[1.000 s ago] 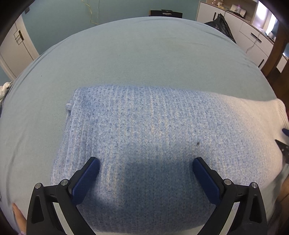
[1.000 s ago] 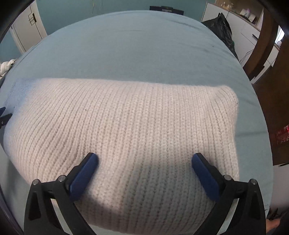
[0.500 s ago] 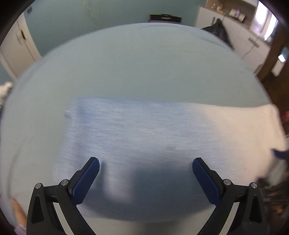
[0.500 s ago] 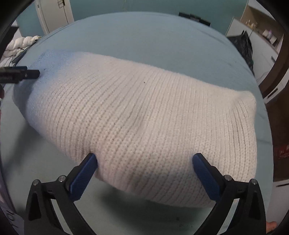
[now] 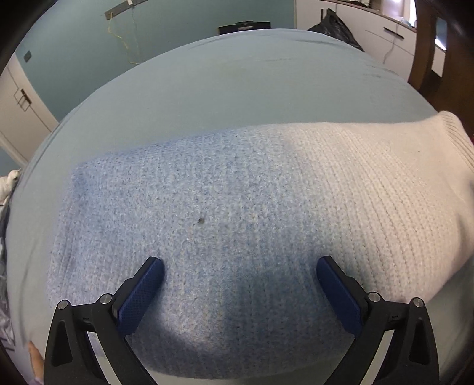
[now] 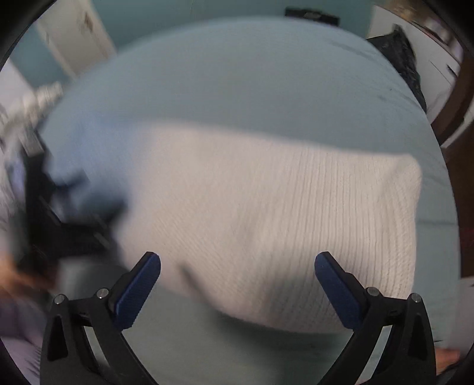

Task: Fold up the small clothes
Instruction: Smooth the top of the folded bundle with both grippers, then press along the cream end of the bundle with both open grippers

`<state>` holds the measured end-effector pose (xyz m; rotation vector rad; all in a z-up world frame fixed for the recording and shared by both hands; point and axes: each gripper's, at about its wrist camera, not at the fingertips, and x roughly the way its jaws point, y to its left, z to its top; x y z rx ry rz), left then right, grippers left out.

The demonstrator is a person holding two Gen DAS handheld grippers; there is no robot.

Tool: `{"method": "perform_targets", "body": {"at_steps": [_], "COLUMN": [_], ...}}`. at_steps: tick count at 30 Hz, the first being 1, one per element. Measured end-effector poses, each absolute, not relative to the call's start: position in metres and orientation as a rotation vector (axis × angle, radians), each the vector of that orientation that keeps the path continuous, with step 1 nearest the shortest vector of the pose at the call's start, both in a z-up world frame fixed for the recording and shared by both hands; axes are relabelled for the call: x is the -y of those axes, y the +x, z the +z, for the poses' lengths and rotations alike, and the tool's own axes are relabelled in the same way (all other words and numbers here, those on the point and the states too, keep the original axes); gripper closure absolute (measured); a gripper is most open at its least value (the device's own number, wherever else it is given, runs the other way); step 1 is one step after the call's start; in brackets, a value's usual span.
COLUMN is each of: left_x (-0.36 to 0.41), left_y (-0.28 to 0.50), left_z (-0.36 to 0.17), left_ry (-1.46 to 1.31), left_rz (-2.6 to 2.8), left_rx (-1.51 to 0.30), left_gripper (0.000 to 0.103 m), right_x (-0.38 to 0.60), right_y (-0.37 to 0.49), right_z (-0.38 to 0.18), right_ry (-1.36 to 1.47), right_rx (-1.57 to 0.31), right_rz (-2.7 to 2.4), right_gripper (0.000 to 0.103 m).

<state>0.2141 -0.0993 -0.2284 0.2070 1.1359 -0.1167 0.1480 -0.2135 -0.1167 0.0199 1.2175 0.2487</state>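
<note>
Since half a second ago, the right wrist camera has swung so that the folded knit sweater (image 6: 266, 213) sits more squarely ahead of it, and the left gripper (image 6: 71, 207) has come much further into its left side as a dark blur. The left wrist view has sharpened from a smear to a crisp look at the knit, and the sweater now fills more of it.

The sweater lies folded on the bed (image 5: 237, 83), which is covered in a pale blue sheet. It rests toward the near edge of the bed, with bare sheet stretching away behind it to the far edge. Its left part is blue and fuzzy, fading into cream ribbed knit on the right; a ribbed hem shows at the far right end in the left wrist view. A small dark speck (image 5: 201, 220) sits on the blue part.

The left gripper (image 5: 240, 266) hovers over the blue part with its jaws spread wide, grasping nothing. The right gripper (image 6: 237, 263) hangs over the near edge of the cream part, jaws likewise wide apart and empty.

Beyond the bed stand a teal wall (image 5: 89, 35), white cabinets (image 5: 385, 35) and a black bag (image 5: 337, 26).
</note>
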Motion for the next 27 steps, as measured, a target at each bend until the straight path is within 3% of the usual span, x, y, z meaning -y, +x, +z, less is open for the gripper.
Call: {"method": "perform_targets", "body": {"at_steps": [2,6,9,27], "left_x": [0.104,0.107,0.107,0.09], "left_y": [0.215,0.208,0.195,0.17], "left_z": [-0.227,-0.227,-0.227,-0.225], "left_ry": [0.218,0.22,0.21,0.194], "left_rz": [-0.101,-0.101,-0.093,-0.106], "left_rx": [-1.133,-1.105,-1.099,-1.068], "left_gripper": [0.0,0.0,0.0,0.0], "right_x": [0.213,0.203,0.185,0.152], "right_y": [0.156,0.167,0.159,0.164], "right_z": [-0.11,-0.172,-0.174,-0.18], "right_ry": [0.022,-0.055,-0.164,-0.142], "right_rx": [-1.184,-1.336,-1.235,-1.231], "right_rz": [0.175,0.09,0.104,0.079], "right_gripper": [0.001,0.001,0.001,0.001]}}
